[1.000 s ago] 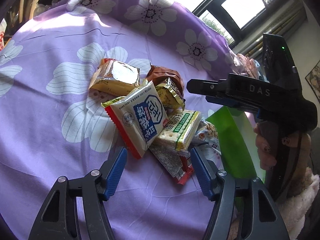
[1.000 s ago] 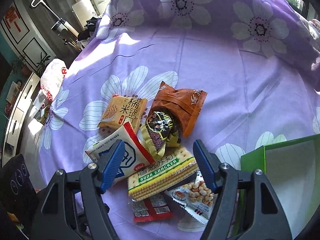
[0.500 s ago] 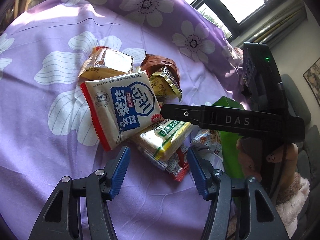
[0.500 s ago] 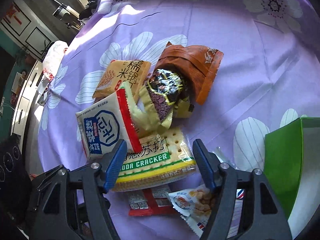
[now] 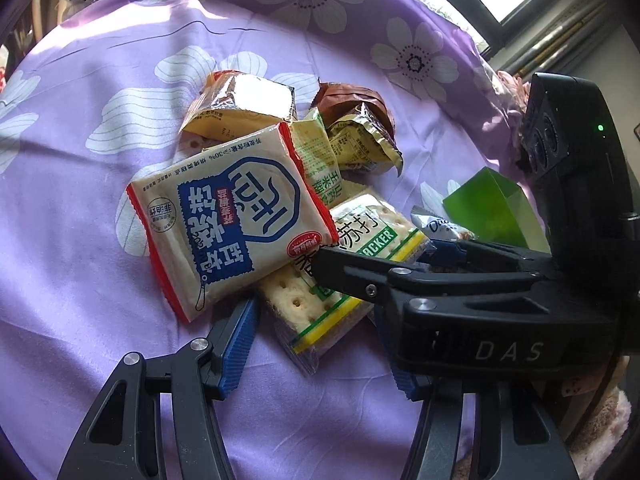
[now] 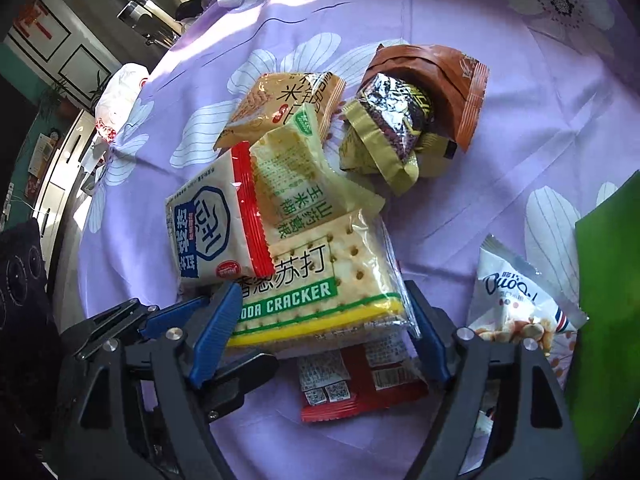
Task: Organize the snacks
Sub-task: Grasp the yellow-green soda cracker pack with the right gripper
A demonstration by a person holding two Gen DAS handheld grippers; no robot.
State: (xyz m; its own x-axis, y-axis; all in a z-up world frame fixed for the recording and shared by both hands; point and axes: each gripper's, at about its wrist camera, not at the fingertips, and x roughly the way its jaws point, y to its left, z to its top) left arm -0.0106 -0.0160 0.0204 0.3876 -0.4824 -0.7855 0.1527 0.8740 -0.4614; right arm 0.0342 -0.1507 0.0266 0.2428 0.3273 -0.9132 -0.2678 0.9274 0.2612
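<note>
Right tool (image 6: 320, 336) has just been opening, its jaws now straddling the soda cracker pack (image 6: 316, 284) without pressing it. Left tool (image 5: 320, 344) is part open with the pack's corner between its pads, not pinched. Only the right view shows the red packet (image 6: 360, 384) under the crackers and the peanut bag (image 6: 520, 308) beside the green box (image 6: 608, 280).

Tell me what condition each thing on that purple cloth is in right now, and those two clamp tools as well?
soda cracker pack: sealed, lying flat, straddled by the right gripper.
white and blue packet: sealed, propped tilted on the pile.
gold foil snack: crumpled, resting against the brown packet.
red packet: flat, partly under the crackers.
green box: open.
right gripper: open, jaws just widened.
left gripper: open, holding nothing.
</note>
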